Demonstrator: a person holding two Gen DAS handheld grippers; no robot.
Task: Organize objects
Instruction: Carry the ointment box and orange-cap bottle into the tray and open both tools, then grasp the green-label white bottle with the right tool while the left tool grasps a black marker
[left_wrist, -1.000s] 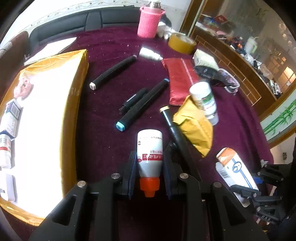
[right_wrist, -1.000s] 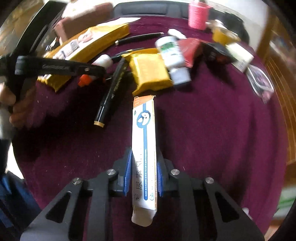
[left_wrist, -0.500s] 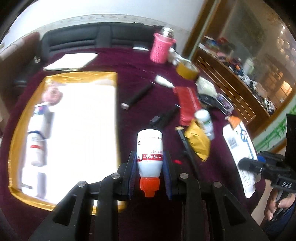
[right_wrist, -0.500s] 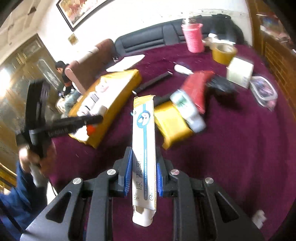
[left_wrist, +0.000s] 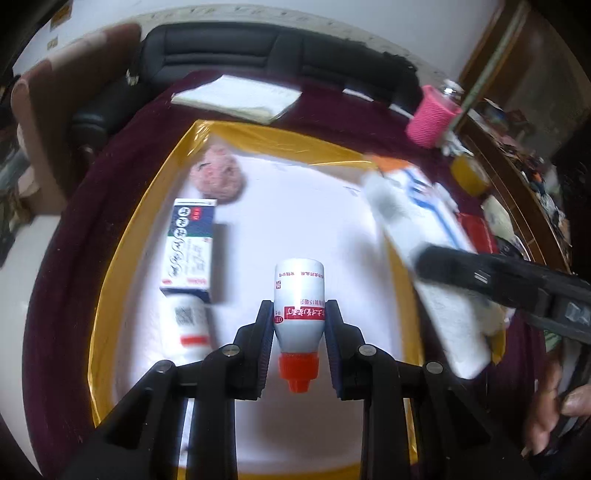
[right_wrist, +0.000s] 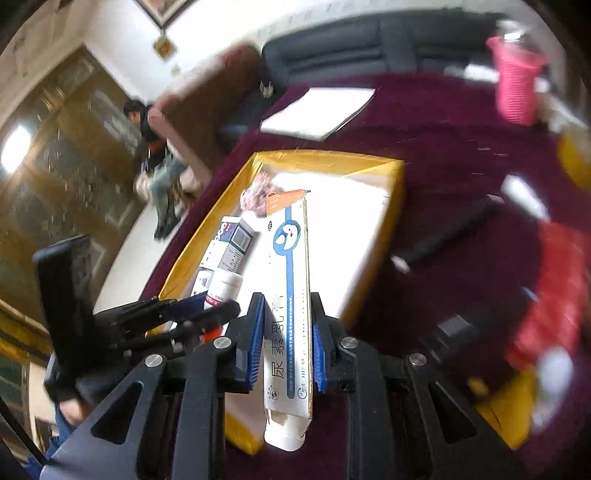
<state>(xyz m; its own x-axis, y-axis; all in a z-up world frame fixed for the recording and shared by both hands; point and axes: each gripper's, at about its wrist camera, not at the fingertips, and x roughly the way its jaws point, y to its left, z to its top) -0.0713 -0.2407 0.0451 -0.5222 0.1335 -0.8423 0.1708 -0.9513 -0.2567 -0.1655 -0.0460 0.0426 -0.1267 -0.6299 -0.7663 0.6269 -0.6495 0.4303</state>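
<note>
My left gripper (left_wrist: 299, 314) is shut on a white bottle (left_wrist: 298, 295) with a red label and an orange-red cap, held over the white floor of the gold-rimmed box (left_wrist: 122, 251). In the box lie a blue-and-white carton (left_wrist: 190, 247), a white bottle (left_wrist: 188, 332) and a pink fuzzy thing (left_wrist: 218, 179). My right gripper (right_wrist: 288, 314) is shut on a long white-and-blue tube carton (right_wrist: 290, 295), held above the box's near right edge (right_wrist: 373, 266). That carton (left_wrist: 424, 258) and the right gripper's black arm show blurred at the right of the left wrist view.
A maroon cloth (right_wrist: 443, 147) covers the table. On it lie a white notebook (left_wrist: 236, 98), a pink cup (left_wrist: 432, 122), a yellow tape roll (left_wrist: 469, 173), a black marker (right_wrist: 450, 229) and a red pouch (right_wrist: 554, 288). A person (right_wrist: 155, 162) sits far left by a sofa.
Both grippers have swung left from the clutter to over the gold box, each still holding its item. The left one now looks straight down into the box.
</note>
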